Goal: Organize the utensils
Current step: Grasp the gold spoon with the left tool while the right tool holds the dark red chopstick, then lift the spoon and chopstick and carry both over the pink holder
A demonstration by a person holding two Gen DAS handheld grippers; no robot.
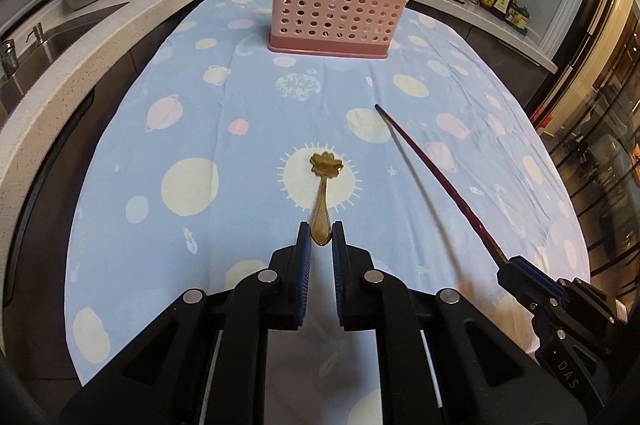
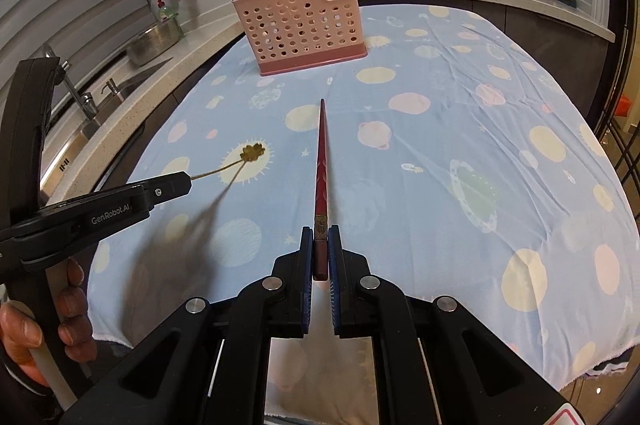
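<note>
Left claw [image 1: 321, 233] pinches the handle of a thin brass flower-bowled spoon [image 1: 325, 181]; right claw [image 2: 320, 249] grips a lacquered red chopstick [image 2: 322, 161] by its butt. Both hang over the planet-print tablecloth [image 1: 240, 97]. Judged step: carrying. Next, tips must drop into the perforated pink plastic caddy [image 1: 334, 9].

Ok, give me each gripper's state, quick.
Left gripper: shut on the gold spoon.
Right gripper: shut on the red chopstick.
</note>
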